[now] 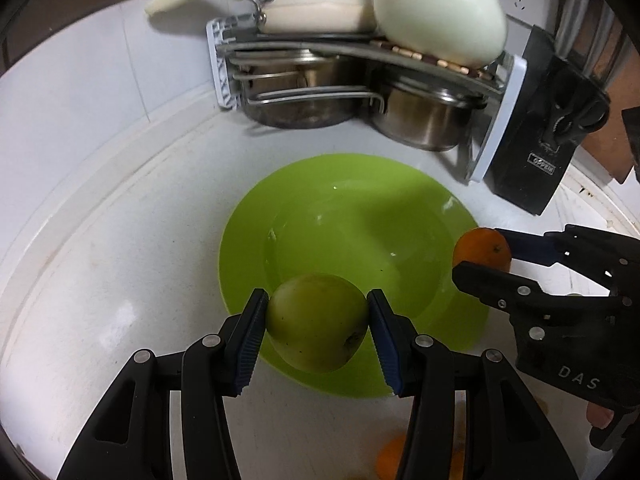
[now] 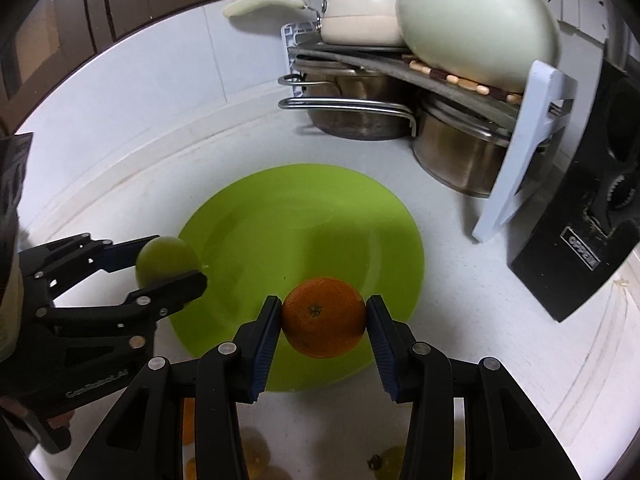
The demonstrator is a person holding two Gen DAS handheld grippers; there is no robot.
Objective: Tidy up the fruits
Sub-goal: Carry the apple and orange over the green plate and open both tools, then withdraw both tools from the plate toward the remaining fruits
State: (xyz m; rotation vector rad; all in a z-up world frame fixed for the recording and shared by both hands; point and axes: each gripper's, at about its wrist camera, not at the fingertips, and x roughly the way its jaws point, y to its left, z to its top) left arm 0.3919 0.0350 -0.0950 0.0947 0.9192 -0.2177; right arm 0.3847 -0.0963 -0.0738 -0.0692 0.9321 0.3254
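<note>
The white speckled tabletop point(image 1: 120, 280) curves along a white tiled wall and carries everything here. At the back corner stands a two-tier metal rack with white plastic end panels point(image 2: 520, 160). Its upper shelf bears a pale green ceramic kettle point(image 1: 440, 12) on a beaded wooden trivet, beside a cream enamel saucepan with a long pale handle point(image 1: 316, 4); on the tabletop under that shelf sit two stainless steel pots point(image 1: 420, 120). Just right of the rack stands a black knife block with a small label point(image 2: 572, 232).

In the middle of the tabletop lies a round lime-green plastic plate point(image 1: 360, 216), bare across its centre.

The left tongs point(image 1: 318, 334) are closed on a yellow-green apple point(image 1: 316, 328), their blue ribbed pads pressing its two sides; the apple is held over the near left rim of the plate. In the right wrist view the same apple point(image 2: 168, 260) shows at the plate's left edge.

The right tongs point(image 2: 323, 318) clamp a round orange with its stem end facing the camera point(image 2: 323, 318), held above the plate's near portion. From the left wrist view the orange point(image 1: 482, 250) appears at the plate's right rim.

Below the tongs, a few blurred orange and yellowish fruits point(image 2: 256, 456) lie on the tabletop at the frame's bottom edge.
</note>
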